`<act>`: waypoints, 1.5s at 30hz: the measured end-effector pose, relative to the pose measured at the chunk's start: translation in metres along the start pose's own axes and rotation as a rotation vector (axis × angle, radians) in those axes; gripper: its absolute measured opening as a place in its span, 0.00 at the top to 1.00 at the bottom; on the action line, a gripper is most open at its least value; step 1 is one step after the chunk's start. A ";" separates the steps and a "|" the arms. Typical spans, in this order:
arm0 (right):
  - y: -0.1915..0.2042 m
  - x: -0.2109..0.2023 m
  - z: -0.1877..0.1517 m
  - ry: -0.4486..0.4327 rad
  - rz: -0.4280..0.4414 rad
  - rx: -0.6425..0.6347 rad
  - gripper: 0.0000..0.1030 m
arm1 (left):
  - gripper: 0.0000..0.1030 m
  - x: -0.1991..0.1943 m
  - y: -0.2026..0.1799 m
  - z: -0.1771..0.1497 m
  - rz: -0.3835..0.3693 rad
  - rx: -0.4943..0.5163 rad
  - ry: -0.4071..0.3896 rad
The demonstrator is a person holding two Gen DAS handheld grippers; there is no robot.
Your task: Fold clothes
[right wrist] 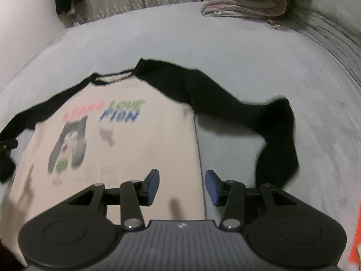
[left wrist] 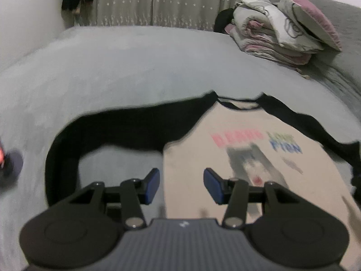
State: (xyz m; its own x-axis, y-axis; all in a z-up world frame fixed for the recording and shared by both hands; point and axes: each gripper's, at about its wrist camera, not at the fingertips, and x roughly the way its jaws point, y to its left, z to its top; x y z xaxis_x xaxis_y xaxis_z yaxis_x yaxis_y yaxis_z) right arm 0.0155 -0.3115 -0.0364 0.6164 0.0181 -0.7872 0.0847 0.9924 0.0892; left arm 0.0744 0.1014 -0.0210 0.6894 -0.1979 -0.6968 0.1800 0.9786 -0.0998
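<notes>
The raglan shirt (left wrist: 237, 135) lies flat on the grey bed (left wrist: 112, 67), collar away from me, long axis running straight ahead; my left gripper (left wrist: 181, 186) hangs over its left side edge, my right gripper (right wrist: 182, 186) over the right edge, both unclenched and empty; each black sleeve lies outboard; the print reads "LOVE FION", the rest blurred.

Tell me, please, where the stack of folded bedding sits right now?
The folded bedding sits at the bed's far right corner in both views, beyond the shirt, near the curtain.
</notes>
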 end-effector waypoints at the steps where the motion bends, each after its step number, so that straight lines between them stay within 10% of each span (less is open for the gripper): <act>1: 0.001 0.009 0.009 -0.005 0.000 0.001 0.56 | 0.56 0.012 0.001 0.009 0.009 0.003 -0.002; 18: 0.012 0.154 0.133 -0.131 0.019 -0.051 0.55 | 0.61 0.178 0.013 0.094 0.049 0.034 -0.007; 25: 0.023 0.195 0.145 -0.181 0.028 -0.083 0.55 | 0.94 0.188 0.013 0.094 -0.021 0.006 0.006; 30: 0.034 0.200 0.140 -0.207 0.028 -0.118 0.92 | 0.96 0.185 0.004 0.094 0.014 0.037 0.002; 36: 0.037 0.177 0.130 -0.356 -0.009 -0.103 0.96 | 0.97 0.159 -0.004 0.090 0.180 -0.012 -0.201; 45: 0.042 0.197 0.132 -0.261 -0.055 -0.124 0.95 | 0.91 0.189 -0.008 0.088 0.214 -0.013 -0.098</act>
State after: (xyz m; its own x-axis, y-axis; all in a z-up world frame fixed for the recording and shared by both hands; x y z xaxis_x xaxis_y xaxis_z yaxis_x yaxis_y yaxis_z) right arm 0.2439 -0.2822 -0.1066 0.7953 -0.0518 -0.6039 0.0370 0.9986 -0.0370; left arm 0.2651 0.0508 -0.0898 0.7760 0.0099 -0.6307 0.0138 0.9994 0.0326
